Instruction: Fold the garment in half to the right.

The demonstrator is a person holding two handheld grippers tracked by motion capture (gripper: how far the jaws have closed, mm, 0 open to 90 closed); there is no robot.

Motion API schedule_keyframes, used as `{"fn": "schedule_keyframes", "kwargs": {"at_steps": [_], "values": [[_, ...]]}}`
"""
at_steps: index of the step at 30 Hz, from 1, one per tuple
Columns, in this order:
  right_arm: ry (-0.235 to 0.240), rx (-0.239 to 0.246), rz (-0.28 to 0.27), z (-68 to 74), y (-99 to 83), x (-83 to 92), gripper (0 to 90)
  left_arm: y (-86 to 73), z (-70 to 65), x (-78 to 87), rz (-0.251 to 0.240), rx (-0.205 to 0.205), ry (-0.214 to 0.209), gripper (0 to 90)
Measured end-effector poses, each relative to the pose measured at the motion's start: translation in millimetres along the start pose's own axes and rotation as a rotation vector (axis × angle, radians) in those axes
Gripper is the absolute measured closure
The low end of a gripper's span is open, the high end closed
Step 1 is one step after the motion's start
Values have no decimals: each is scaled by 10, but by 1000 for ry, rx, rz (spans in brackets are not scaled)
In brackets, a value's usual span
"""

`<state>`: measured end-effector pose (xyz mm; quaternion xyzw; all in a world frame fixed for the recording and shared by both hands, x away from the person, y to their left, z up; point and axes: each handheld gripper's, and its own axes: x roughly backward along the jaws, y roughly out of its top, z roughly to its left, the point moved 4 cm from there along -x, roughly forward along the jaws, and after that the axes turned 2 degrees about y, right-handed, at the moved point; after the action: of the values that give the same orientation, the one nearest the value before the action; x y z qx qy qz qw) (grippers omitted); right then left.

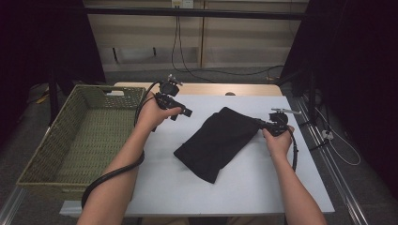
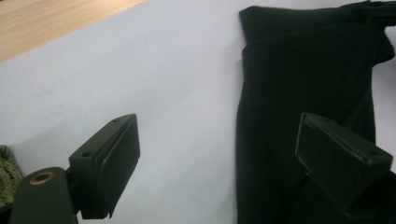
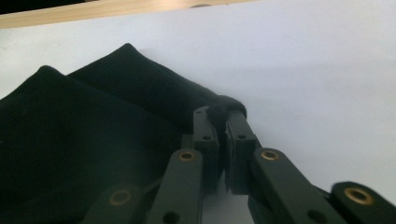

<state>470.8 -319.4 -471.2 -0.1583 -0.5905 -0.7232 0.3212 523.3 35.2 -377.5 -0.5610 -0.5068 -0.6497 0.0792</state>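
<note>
I am pinching a corner of the black cloth (image 1: 217, 142) with the right gripper (image 3: 223, 122), its fingers closing tight on the fabric at the cloth's right edge. The cloth is lying folded near the middle of the white surface (image 1: 263, 183). My left gripper (image 2: 219, 154) is hovering with its fingers standing wide apart, gripping nothing, beside the green basket (image 1: 51, 154).
</note>
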Motion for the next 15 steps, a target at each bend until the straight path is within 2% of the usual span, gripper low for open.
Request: {"fn": "schedule_keyframes", "kwargs": {"at_steps": [4, 7, 10, 12, 15], "values": [[-27, -8, 0, -92, -68, 133, 849, -57, -7, -53, 3, 5, -8, 136], [-26, -8, 22, -133, -117, 170, 832, -98, -38, -88, 2, 2, -23, 137], [-36, 6, 4, -125, -108, 187, 736, -146, -74, -126, 5, 2, -36, 139], [-46, 41, -6, -102, -69, 185, 682, -181, -98, -145, 7, 3, -39, 142], [-49, 57, -26, -87, -7, 183, 630, -231, -144, -168, 8, -6, -52, 151]]}}
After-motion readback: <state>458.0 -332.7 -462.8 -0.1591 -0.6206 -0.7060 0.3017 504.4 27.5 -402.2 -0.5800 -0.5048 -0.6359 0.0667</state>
